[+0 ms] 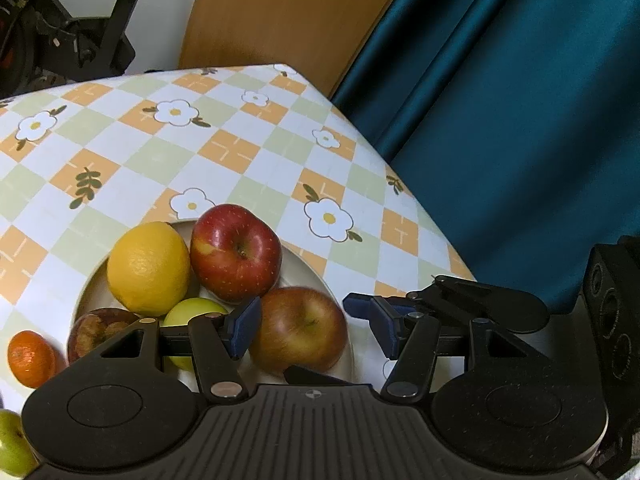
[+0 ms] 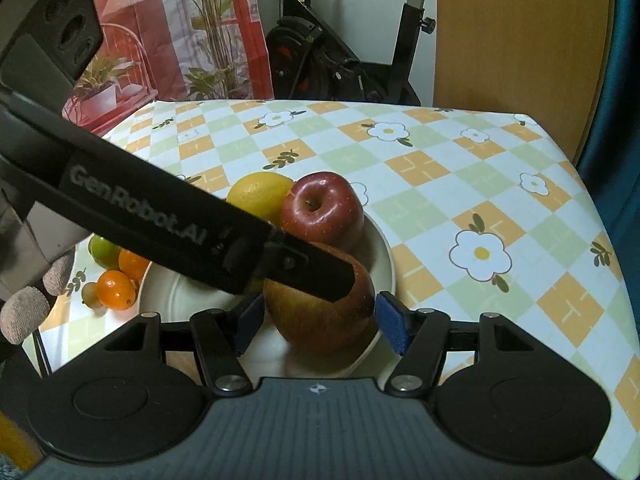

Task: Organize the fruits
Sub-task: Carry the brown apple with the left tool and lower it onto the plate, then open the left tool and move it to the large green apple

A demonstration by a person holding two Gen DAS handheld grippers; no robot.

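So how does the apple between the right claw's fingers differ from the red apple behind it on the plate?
The near apple is dull, mottled brown-red with yellowish patches; the red apple is glossy, deep red. The near one sits at the plate's front rim, between the right claw's blue pads; the red one lies farther back against the lemon. Both rest stem-side up.

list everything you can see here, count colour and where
plate: 1, cream, on the table
apples: 2 on the plate, dark red at back, red-brown at front between the right gripper's fingers
lemon: 1, yellow, on the plate
small oranges: 2, orange, on the cloth beside the plate
green fruit: 1, beside the oranges
tablecloth: 1, orange, green and white checks with flowers
exercise bike: 1, black, behind the table
curtain: 1, teal
left gripper: open, over the plate
right gripper: around the front apple
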